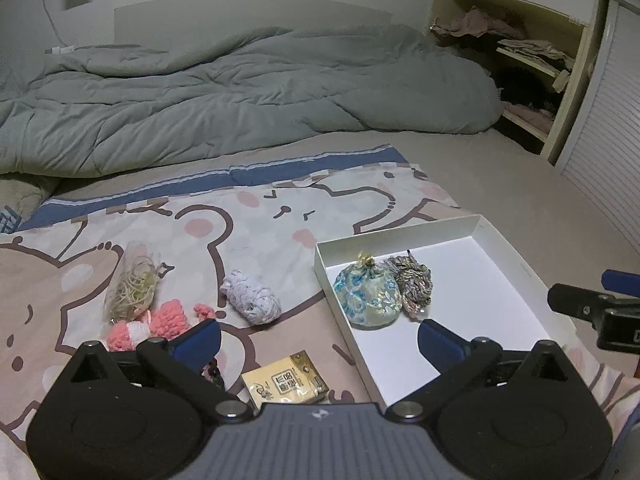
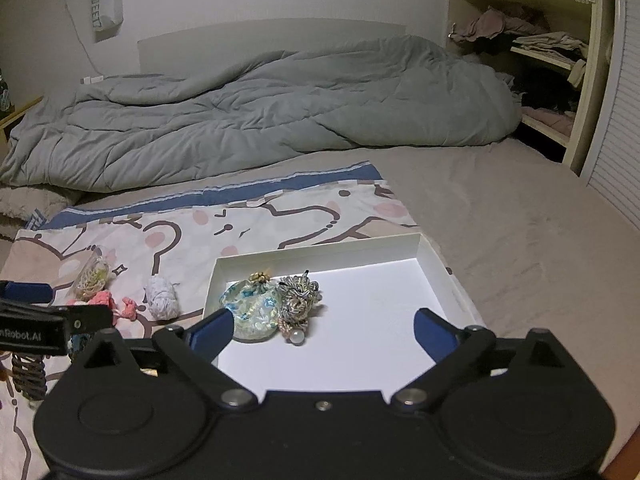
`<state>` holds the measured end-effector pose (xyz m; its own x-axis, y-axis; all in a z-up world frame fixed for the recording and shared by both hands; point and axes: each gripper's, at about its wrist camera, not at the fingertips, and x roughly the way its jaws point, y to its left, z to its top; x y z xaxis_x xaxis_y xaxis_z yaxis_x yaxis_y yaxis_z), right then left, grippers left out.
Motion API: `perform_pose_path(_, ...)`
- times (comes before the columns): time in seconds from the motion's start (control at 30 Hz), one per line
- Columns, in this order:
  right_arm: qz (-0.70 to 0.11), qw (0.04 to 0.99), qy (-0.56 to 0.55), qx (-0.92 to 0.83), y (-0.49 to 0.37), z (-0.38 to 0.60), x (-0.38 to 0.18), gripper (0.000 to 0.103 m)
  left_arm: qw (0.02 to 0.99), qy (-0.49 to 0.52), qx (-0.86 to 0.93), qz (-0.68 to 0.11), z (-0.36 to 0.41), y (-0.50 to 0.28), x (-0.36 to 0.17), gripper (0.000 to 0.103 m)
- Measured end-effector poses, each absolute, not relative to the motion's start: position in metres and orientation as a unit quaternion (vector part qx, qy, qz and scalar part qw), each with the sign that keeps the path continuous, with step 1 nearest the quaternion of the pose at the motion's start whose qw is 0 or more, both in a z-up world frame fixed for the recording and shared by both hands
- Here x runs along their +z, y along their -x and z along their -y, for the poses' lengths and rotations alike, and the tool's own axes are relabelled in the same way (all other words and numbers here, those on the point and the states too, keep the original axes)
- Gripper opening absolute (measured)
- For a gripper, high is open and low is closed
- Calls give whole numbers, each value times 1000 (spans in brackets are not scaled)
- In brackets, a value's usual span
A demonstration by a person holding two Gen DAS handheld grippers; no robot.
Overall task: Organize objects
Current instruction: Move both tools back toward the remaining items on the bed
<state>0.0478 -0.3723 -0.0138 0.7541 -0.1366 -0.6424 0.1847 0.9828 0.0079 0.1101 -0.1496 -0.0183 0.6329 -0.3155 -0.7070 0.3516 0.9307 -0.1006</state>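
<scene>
1. White cardboard forms the shallow box (image 1: 472, 288), which fills the lower right of the left wrist view and the centre of the right wrist view; it lies on a cartoon-print cloth (image 1: 256, 216) spread over the bed.
2. In the box's near-left corner sits a round brocade pouch (image 1: 369, 296), pale green with blue flowers and a gold tie at its neck. Touching its right side is a bundle of twisted cord (image 1: 412, 282) in beige, grey and blue, with a pearl-like bead at its end in the right wrist view.
3. Outside the box, at middle left, lie a white crocheted piece (image 1: 251, 297), a pink-and-white knitted item (image 1: 148, 326) and a clear bag of yellowish bands (image 1: 130, 290).
4. A small yellow packet (image 1: 285, 382) with printed characters lies at bottom centre.
5. The left gripper (image 1: 316, 338) is spread wide, grasping nothing, above the packet and the box's left wall.
6. The right gripper (image 2: 322, 330) is likewise spread wide with nothing between its fingers, above the box floor.
7. A grey-green duvet (image 1: 240, 92) is bunched across the upper frame.
</scene>
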Motion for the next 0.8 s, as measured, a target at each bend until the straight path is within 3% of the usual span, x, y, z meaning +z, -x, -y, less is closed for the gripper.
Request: perform_pose_path(0.8,-342,935,-30,-88,-32,368,-24,100,908,-10,-189,-374,135,-94,-23,103)
